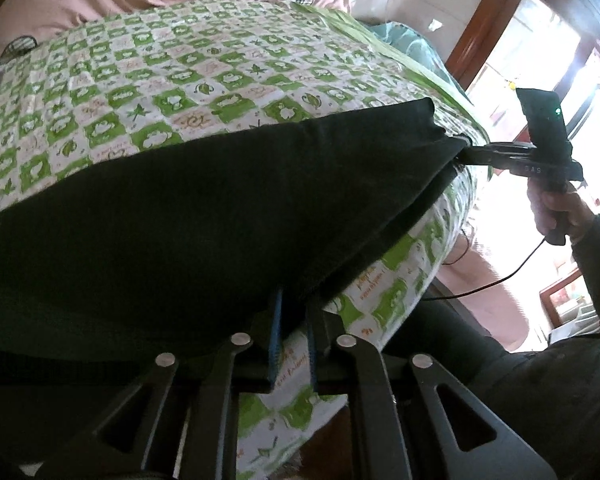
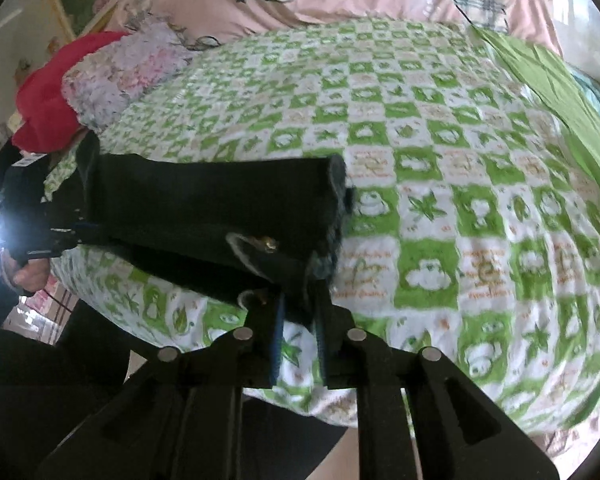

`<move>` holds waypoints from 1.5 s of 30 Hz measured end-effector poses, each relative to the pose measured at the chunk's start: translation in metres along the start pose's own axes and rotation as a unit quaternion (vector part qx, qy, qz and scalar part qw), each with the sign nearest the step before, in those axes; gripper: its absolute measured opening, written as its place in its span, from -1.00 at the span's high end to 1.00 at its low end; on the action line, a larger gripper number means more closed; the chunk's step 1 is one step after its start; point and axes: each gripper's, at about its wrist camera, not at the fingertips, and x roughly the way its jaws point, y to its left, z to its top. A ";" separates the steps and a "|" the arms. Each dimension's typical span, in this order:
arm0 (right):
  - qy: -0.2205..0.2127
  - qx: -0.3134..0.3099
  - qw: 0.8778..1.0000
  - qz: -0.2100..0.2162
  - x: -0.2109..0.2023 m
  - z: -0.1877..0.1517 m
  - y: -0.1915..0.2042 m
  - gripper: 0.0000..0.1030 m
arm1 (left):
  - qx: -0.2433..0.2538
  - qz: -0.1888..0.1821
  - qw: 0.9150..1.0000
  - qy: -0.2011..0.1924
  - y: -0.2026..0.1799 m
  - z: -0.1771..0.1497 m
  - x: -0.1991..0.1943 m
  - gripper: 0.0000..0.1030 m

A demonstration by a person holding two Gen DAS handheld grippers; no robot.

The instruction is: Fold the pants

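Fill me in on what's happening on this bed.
A person is folding dark pants on a bed with a green checked sheet, holding a tool in each hand. The left tool is at the near edge of the pants with a small gap between its fingers. The right tool is at the other end, by the waistband and brass button. The pants lie along the bed's edge.

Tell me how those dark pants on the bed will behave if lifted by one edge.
The dark pants will probably go limp: the cloth drapes and creases over the checked bedspread. They look thick, so likely weighty for cloth. The folded layers may slide apart, since nothing visibly pins them together.
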 end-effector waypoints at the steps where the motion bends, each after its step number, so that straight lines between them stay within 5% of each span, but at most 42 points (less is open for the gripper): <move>1: 0.000 0.007 1.000 -0.002 -0.002 -0.001 -0.001 0.70 | -0.006 -0.007 1.000 0.002 0.002 -0.002 -0.002 0.73; 5: -0.024 0.039 0.999 0.001 -0.019 0.000 -0.005 0.55 | -0.033 -0.015 0.999 0.000 0.007 -0.012 -0.012 0.67; 7: -0.043 0.047 0.998 0.009 -0.027 0.002 -0.002 0.04 | -0.054 -0.017 0.998 0.000 0.010 -0.018 -0.018 0.50; 8: -0.056 0.049 0.997 0.013 -0.031 0.005 0.001 -0.07 | -0.068 -0.016 0.998 0.002 0.013 -0.021 -0.021 0.28; 15: -0.081 0.017 0.994 0.076 -0.022 0.028 0.046 -0.11 | -0.182 0.037 0.981 -0.050 0.048 -0.032 -0.063 0.13; 18: -0.071 -0.006 0.991 0.114 -0.004 0.036 0.074 -0.11 | -0.242 0.064 0.965 -0.075 0.074 -0.032 -0.084 -0.09; 22: -0.051 -0.036 0.986 0.153 0.025 0.042 0.111 -0.11 | -0.315 0.105 0.939 -0.086 0.113 -0.029 -0.104 -0.13; 30: -0.016 -0.073 0.974 0.213 0.075 0.057 0.172 -0.11 | -0.402 0.198 0.893 -0.052 0.166 -0.023 -0.121 -0.21; 36: 0.005 -0.098 0.965 0.244 0.107 0.080 0.215 -0.11 | -0.422 0.281 0.861 -0.042 0.192 0.008 -0.127 -0.28; 41: 0.031 -0.125 0.955 0.267 0.136 0.096 0.255 -0.11 | -0.415 0.355 0.838 0.023 0.217 0.034 -0.102 -0.30; 45: 0.051 -0.135 0.949 0.280 0.157 0.101 0.280 -0.11 | -0.413 0.371 0.830 0.048 0.226 0.029 -0.086 -0.29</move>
